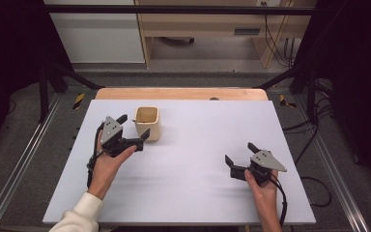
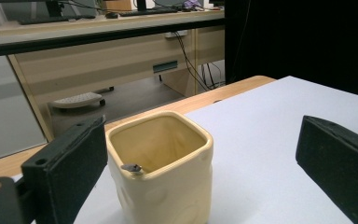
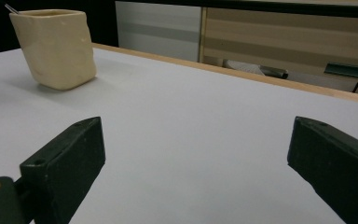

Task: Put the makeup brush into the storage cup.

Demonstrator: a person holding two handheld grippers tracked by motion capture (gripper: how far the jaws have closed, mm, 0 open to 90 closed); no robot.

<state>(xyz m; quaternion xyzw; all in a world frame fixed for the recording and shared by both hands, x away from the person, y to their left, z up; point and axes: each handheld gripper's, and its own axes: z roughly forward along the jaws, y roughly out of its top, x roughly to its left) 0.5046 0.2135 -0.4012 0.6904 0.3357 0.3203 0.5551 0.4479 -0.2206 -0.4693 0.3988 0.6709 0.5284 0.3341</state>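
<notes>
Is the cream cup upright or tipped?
Upright: the cream cup stands on its base on the table, mouth up. A small metal tip shows at its rim.

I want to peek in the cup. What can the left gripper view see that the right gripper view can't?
Left gripper view alone: the inside of the cream ceramic cup, seen from above the rim, with a small metal tip resting on its near rim. Right gripper view alone: the cup's whole outer side, standing far off to the left. Both share the cup, the white table top and a pair of open black jaws.
</notes>
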